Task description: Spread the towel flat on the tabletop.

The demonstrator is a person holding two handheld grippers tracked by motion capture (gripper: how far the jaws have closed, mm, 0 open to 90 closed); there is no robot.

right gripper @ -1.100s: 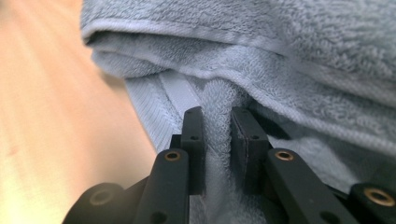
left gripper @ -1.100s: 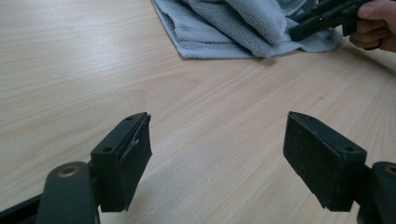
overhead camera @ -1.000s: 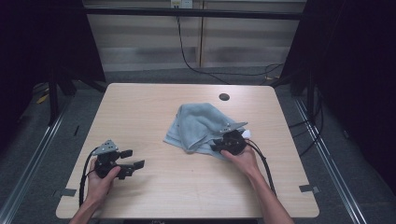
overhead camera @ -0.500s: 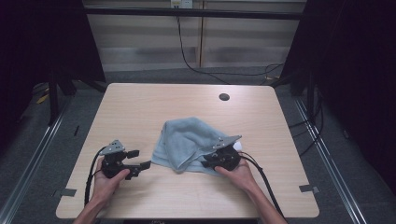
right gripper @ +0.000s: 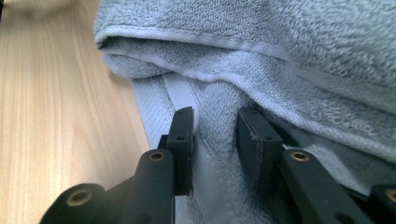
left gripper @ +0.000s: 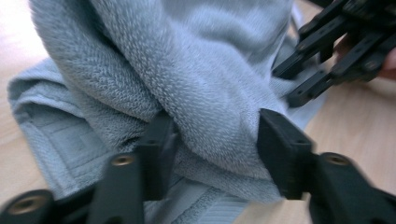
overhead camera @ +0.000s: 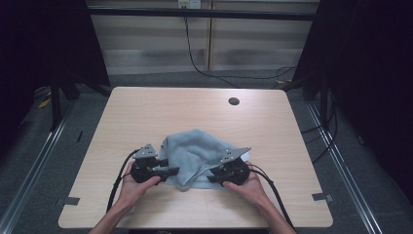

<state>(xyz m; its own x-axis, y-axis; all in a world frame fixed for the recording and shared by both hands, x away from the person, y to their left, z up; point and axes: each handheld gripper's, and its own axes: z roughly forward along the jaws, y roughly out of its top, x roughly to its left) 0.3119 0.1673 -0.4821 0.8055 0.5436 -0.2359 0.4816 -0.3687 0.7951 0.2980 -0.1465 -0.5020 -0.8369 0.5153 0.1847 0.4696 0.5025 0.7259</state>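
Note:
A grey-blue terry towel (overhead camera: 195, 151) lies bunched on the wooden table (overhead camera: 146, 112), near the front edge. My left gripper (overhead camera: 170, 170) is at its left side. In the left gripper view a thick fold of the towel (left gripper: 210, 93) fills the gap of the left gripper (left gripper: 217, 140); the jaws have just been closing and both pads press into it. My right gripper (overhead camera: 212, 178) is at the towel's right side. In the right gripper view a narrow ridge of towel (right gripper: 327, 56) sits between the pads of the right gripper (right gripper: 215, 135); its jaws have just been opening a little.
A round cable hole (overhead camera: 234, 101) sits at the table's far right. Tape marks (overhead camera: 322, 197) lie near the front corners. Cables trail from both grippers toward the front edge. Dark frames and a rail stand around the table.
The right gripper has dragged the towel toward the front edge and leftward. The left gripper has moved right to the towel's left side, and its jaws have closed around a fold.

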